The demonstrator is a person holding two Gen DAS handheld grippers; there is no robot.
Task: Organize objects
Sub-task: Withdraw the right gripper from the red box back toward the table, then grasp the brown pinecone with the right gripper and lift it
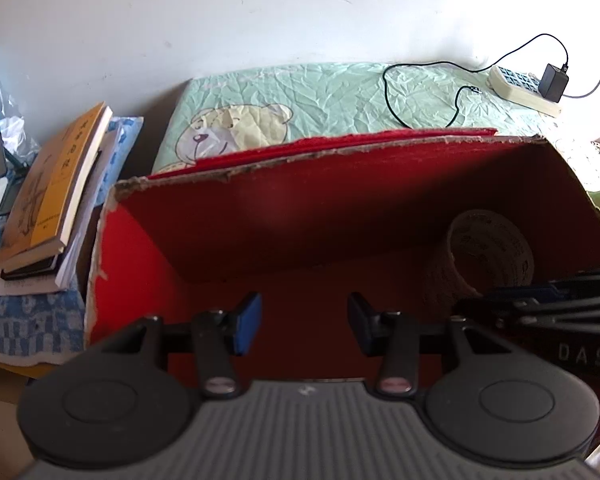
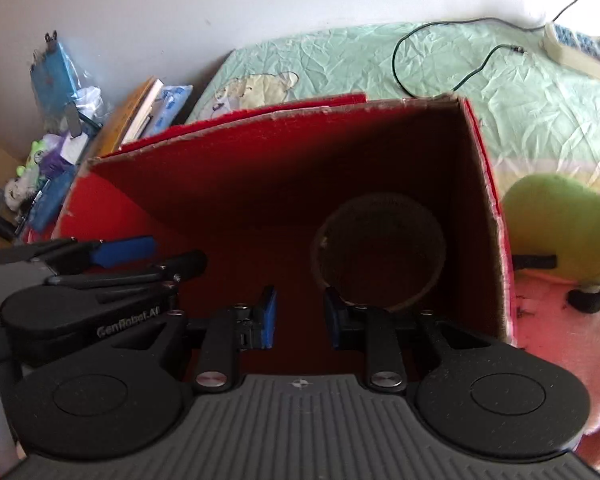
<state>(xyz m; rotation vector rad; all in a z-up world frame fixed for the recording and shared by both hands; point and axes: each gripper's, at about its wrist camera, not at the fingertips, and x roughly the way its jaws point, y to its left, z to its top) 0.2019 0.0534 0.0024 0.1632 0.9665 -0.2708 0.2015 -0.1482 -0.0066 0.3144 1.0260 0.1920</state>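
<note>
Right now both of my grippers hang over the open top of a red cardboard box (image 1: pixel 284 220), side by side. My left gripper (image 1: pixel 303 328) has its blue-padded fingers (image 1: pixel 247 326) spread wide with nothing between them; only the red floor of the box shows in the gap. My right gripper (image 2: pixel 300 322) is parted too, a little narrower, and also empty.

Ahead of my right fingertips (image 2: pixel 269 316) and slightly to their right, a paper cup (image 2: pixel 380 252) lies on its side on the box floor, its open mouth turned toward me. From the left wrist the same cup (image 1: pixel 488 252) sits far to the right of my left fingers, in the box's right corner, partly behind the right gripper.

Beyond the box's ragged far edge lies a green sheet (image 1: pixel 340 96) with a bear print, and on it, far ahead and right, a power strip (image 1: pixel 520 88) with a black cable (image 1: pixel 396 92). Left of my left fingers a stack of books (image 1: pixel 56 196) leans outside the box. Right of my right fingers, outside the box wall, rests a green plush toy (image 2: pixel 560 228).
</note>
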